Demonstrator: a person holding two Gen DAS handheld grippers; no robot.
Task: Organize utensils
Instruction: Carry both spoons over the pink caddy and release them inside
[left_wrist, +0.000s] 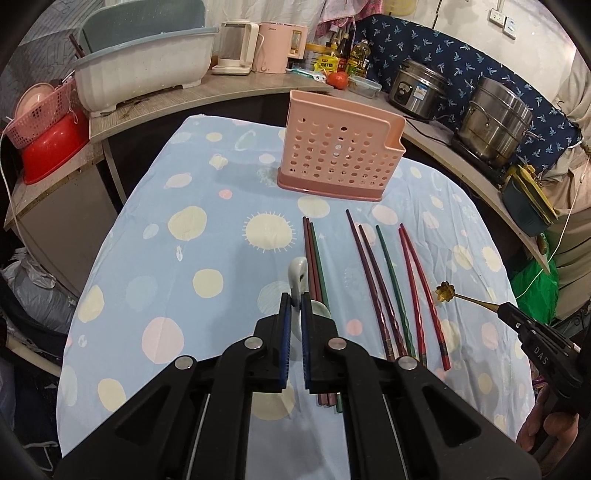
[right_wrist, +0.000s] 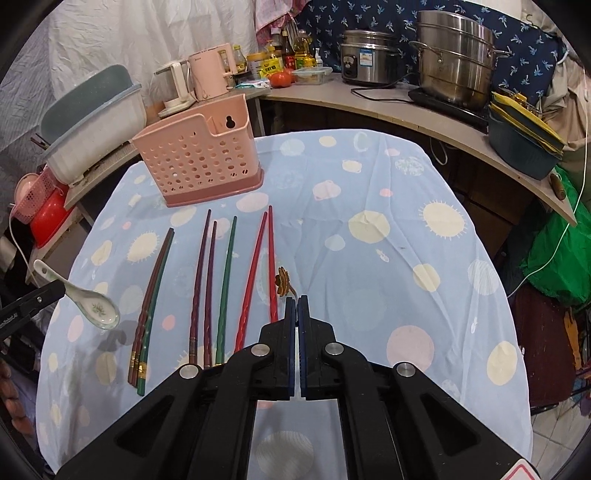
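Left gripper (left_wrist: 295, 301) is clamped on a white spoon (right_wrist: 94, 306), right gripper (right_wrist: 297, 302) on a gold spoon (left_wrist: 445, 293). Eight chopsticks (right_wrist: 225, 280) lie between them, nothing blocking the pink holder (left_wrist: 341, 147) at the far end.

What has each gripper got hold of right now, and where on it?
Left gripper clamps the white ceramic spoon by its handle, bowl hanging free. Right gripper pinches the gold flower-headed spoon by its thin handle.

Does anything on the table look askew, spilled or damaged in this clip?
Nothing stands out. The pink holder stands upright, the chopsticks lie in rough rows on the cloth, and each gripper holds a spoon clear of the table: left gripper the white spoon, right gripper the gold spoon.
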